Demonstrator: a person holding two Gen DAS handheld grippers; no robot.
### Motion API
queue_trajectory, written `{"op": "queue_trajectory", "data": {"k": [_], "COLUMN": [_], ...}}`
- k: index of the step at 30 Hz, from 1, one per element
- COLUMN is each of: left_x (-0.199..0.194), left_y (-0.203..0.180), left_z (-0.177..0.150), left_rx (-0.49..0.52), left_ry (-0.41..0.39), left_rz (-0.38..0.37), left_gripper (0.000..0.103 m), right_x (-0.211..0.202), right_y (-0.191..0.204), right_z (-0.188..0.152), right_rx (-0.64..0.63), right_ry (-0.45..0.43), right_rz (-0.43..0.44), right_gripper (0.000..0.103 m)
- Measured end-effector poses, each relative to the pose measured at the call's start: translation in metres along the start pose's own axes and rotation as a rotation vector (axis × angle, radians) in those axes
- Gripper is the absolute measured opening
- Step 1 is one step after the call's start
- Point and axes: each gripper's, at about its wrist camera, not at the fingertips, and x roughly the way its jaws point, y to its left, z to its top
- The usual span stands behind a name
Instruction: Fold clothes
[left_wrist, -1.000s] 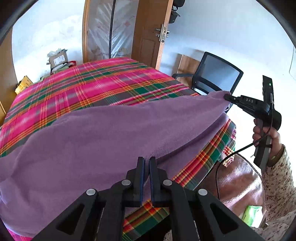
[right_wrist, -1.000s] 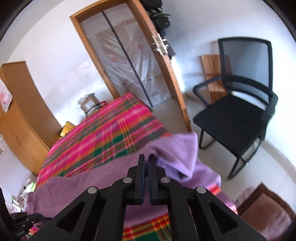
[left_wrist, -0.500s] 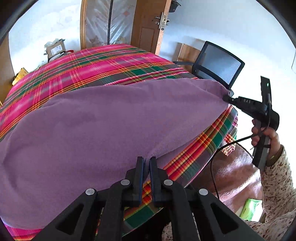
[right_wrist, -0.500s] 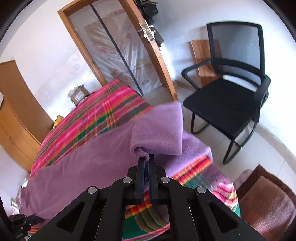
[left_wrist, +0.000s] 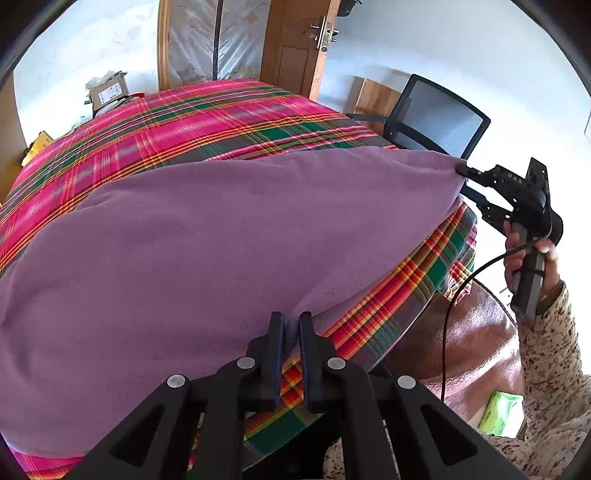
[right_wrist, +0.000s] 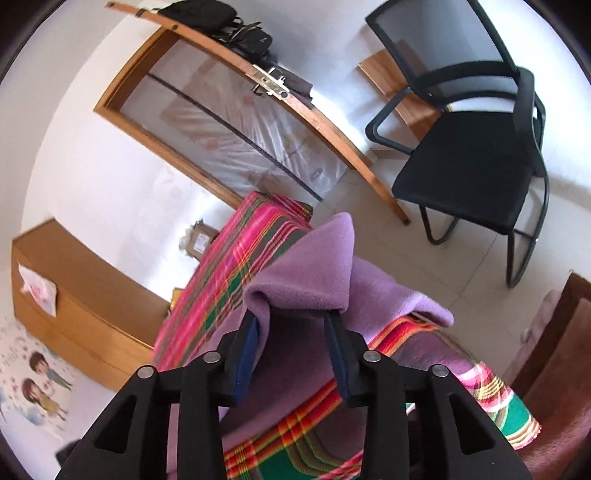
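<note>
A purple fleece cloth (left_wrist: 229, 236) lies spread over the plaid-covered table (left_wrist: 207, 122). My left gripper (left_wrist: 291, 325) is at its near edge, jaws shut on a pinch of the purple cloth. In the left wrist view, my right gripper (left_wrist: 464, 181) is held by a person's hand (left_wrist: 517, 240) at the cloth's far right corner, its jaws apart. In the right wrist view the right gripper (right_wrist: 293, 321) stands open, and the folded-over corner of the purple cloth (right_wrist: 310, 273) drapes loosely across its fingertips (right_wrist: 246, 332).
A black mesh chair (right_wrist: 476, 155) stands on the tiled floor beyond the table's right end. A wooden door frame (right_wrist: 332, 125) and a wooden cabinet (right_wrist: 81, 295) are behind. A brown cushioned seat (left_wrist: 469, 332) and a green packet (left_wrist: 498, 410) sit low on the right.
The right gripper has opened and let go of the cloth corner, which now rests loose on its fingertips. The cloth has settled lower onto the table. The left gripper stays shut.
</note>
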Motion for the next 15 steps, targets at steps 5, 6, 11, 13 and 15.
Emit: {"op": "queue_trajectory", "data": {"k": [5, 6, 11, 13, 15], "left_x": [0.002, 0.002, 0.005, 0.006, 0.006], "left_y": [0.001, 0.001, 0.0, -0.001, -0.001], "left_z": [0.0, 0.001, 0.002, 0.003, 0.003], "left_rx": [-0.009, -0.01, -0.012, -0.01, -0.01], "left_ry": [0.007, 0.01, 0.021, 0.023, 0.025], "left_rz": [0.0, 0.0, 0.008, 0.01, 0.012], "left_gripper": [0.007, 0.007, 0.007, 0.007, 0.007], "right_x": [0.002, 0.003, 0.006, 0.007, 0.008], "right_y": [-0.012, -0.013, -0.014, -0.014, -0.015], "right_z": [0.012, 0.014, 0.024, 0.028, 0.032], "right_rx": [0.097, 0.102, 0.127, 0.137, 0.147], "right_ry": [-0.01, -0.009, -0.006, -0.004, -0.003], "right_rz": [0.066, 0.062, 0.043, 0.035, 0.027], "right_gripper": [0.041, 0.041, 0.042, 0.041, 0.042]}}
